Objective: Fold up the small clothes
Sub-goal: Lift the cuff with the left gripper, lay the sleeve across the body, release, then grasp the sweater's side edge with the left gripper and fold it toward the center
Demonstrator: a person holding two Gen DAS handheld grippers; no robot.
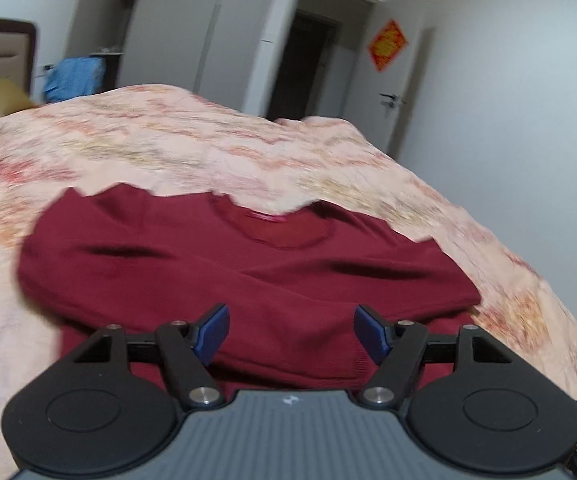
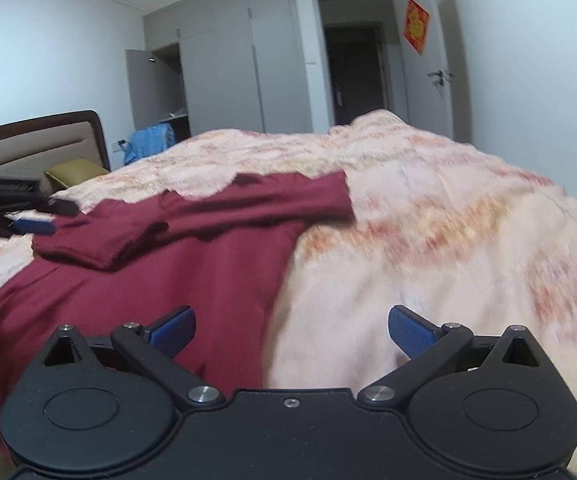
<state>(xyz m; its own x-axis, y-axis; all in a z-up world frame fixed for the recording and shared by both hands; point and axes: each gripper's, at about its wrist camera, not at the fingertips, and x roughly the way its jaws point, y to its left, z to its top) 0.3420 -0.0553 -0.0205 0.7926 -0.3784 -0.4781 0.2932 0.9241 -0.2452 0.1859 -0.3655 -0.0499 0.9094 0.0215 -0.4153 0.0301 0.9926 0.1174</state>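
A dark red long-sleeved top (image 1: 248, 276) lies flat on the bed, neckline at the far side, both sleeves folded across its chest. My left gripper (image 1: 290, 334) hangs just over the near part of the top, open, blue pads apart with only cloth below them. In the right wrist view the same top (image 2: 192, 248) spreads over the left half, one folded sleeve (image 2: 248, 200) lying across it. My right gripper (image 2: 291, 334) is open, its left pad over the top's right edge and its right pad over bare bedspread. The left gripper (image 2: 34, 220) shows at the far left by the other sleeve's cuff.
A pink patterned bedspread (image 2: 428, 248) covers the whole bed. The headboard (image 2: 36, 140) and a yellow pillow (image 2: 74, 172) sit at the left end. Blue cloth (image 2: 150, 140) hangs by an open wardrobe. An open door (image 2: 428, 80) and dark doorway stand beyond the bed.
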